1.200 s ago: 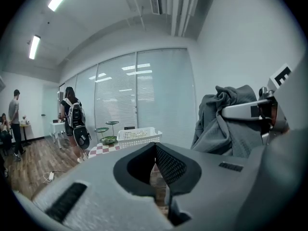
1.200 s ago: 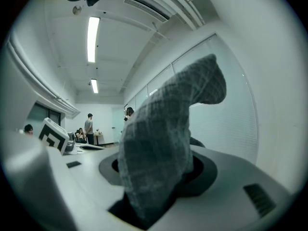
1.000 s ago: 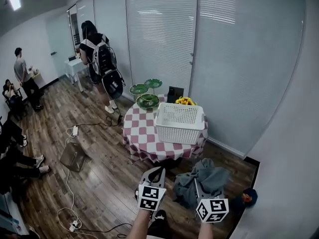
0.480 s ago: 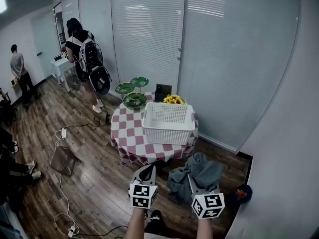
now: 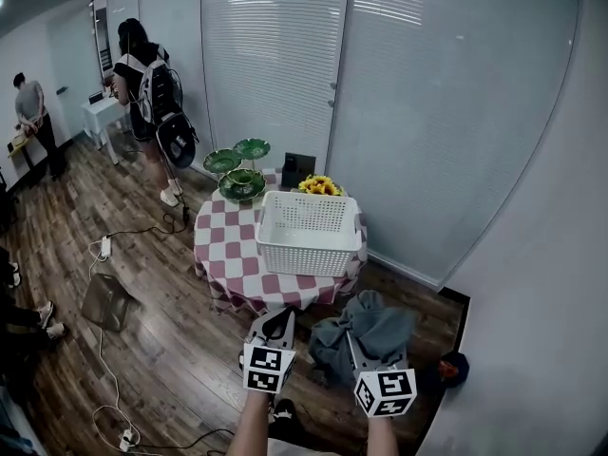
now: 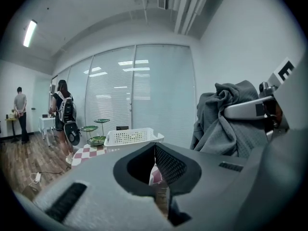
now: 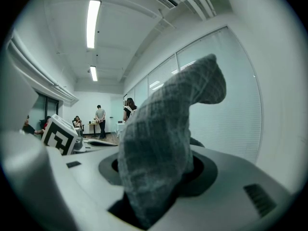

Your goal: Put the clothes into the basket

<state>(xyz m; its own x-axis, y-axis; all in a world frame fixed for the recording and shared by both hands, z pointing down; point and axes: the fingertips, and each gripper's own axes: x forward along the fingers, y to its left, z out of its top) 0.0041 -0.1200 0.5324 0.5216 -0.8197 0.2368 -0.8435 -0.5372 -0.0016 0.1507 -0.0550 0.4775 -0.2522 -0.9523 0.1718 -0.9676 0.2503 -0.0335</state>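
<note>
Clamping a bunched grey garment [image 7: 163, 129], the right gripper [image 5: 359, 350] has its jaws closed part-way on the cloth, which hangs in the air (short of the table, nearer the person). The left gripper [image 5: 275, 323], just beside it, has its jaws drawn together with nothing between them. Ahead, the white basket [image 5: 306, 259] stands on the red-checked round table [image 5: 228, 255].

I am working in what looks like an office room. Tall glass partition walls [image 5: 275, 55] with closed blinds stand along one side, and long tube lights [image 7: 93, 23] are on the ceiling. The floor [image 5: 161, 350] is of dark wood planks, with a power strip [image 5: 105, 247] and its cable lying loose. People [image 5: 142, 74] stand near a small white desk [image 5: 98, 114] at the far end.
</note>
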